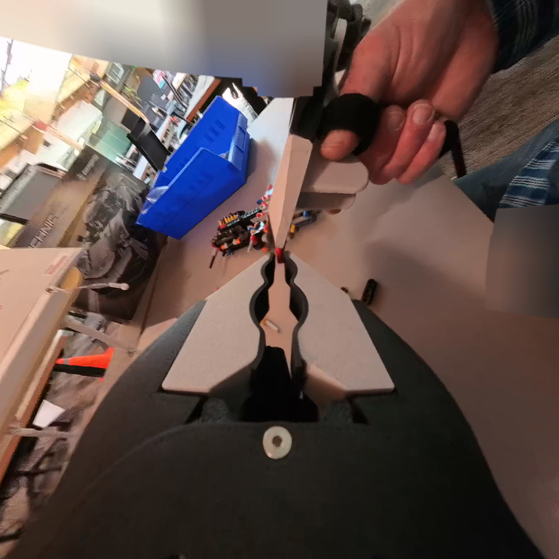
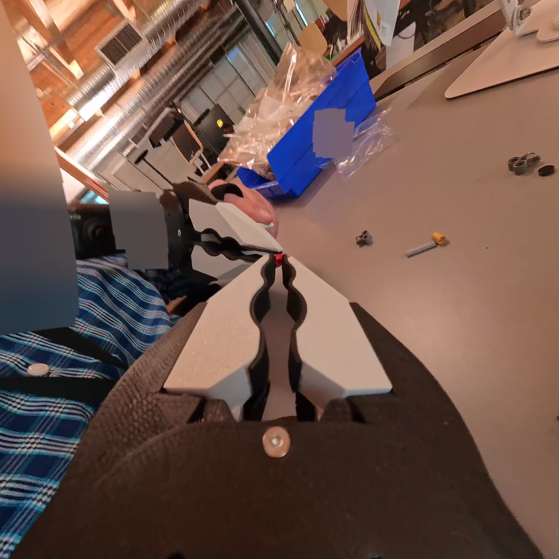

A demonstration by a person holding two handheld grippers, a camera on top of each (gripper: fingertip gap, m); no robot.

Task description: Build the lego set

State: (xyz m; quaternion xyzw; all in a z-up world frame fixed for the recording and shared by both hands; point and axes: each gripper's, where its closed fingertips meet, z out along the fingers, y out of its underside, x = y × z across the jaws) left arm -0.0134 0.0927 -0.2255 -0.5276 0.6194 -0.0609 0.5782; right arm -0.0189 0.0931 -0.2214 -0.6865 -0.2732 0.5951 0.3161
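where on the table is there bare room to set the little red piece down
Bare tabletop lies nearer than the grey axle with yellow end, right of the right gripper. Another free patch lies between that axle and the blue bin. It is crowded around the multicoloured lego assembly beside the other blue bin.

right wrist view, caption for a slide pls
Right claw pinching a small red lego piece, tip to tip with the left claw.

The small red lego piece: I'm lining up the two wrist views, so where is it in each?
Left wrist view: small red lego piece just above centre, at the meeting fingertips.
Right wrist view: the piece just above centre, at the tips.
Shared landmark: blue plastic bin on the table behind.
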